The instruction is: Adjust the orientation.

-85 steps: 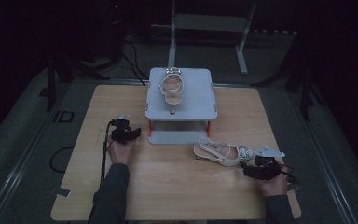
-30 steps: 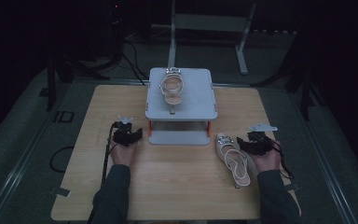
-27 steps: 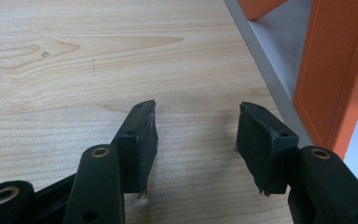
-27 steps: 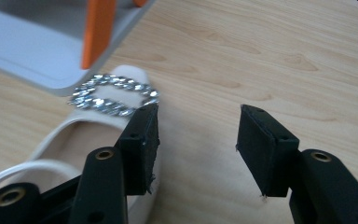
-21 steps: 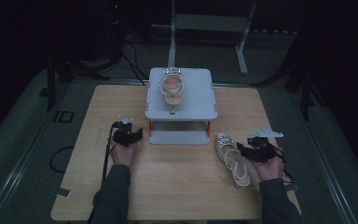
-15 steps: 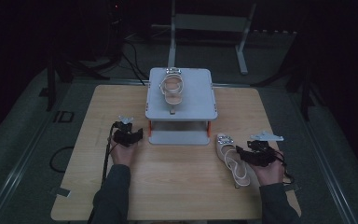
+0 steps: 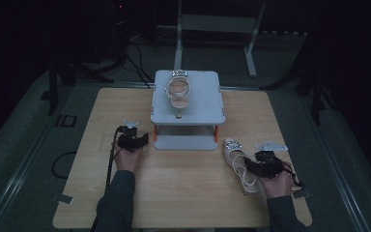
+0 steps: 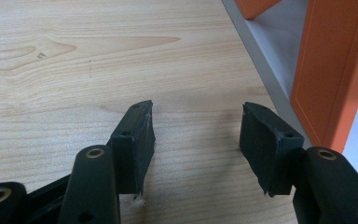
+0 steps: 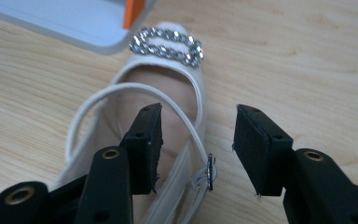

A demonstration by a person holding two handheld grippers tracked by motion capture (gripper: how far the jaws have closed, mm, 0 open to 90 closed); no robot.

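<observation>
A pale strappy sandal [image 7: 236, 159] lies on the wooden table [image 7: 183, 198], its rhinestone toe [image 9: 168, 46] toward the grey stand [image 7: 203, 108]. My right gripper [image 7: 249, 166] sits at the sandal's right side. In the right gripper view its gripper [image 9: 198, 144] is open. One jaw is over the insole [image 9: 168, 88], the other over bare wood, with the side strap and small buckle [image 9: 209, 170] between them. These jaws have just been closing; the pads do not press anything. A matching sandal [image 7: 178, 89] rests on top of the stand. My left gripper [image 7: 144, 139] is open and empty [image 8: 196, 140] beside the stand's left orange leg [image 8: 335, 70].
The stand has orange legs [image 7: 216, 133] and a lower grey shelf [image 7: 183, 141]. A cable [image 7: 110, 164] trails from the left gripper along the forearm. Dark floor, metal frame legs [image 7: 251, 43] and cables lie beyond the table's far edge.
The loose sandal went from lying crosswise to toe toward the stand. Over the last second the right hand drew back toward the near edge along the sandal. The left hand kept still.
</observation>
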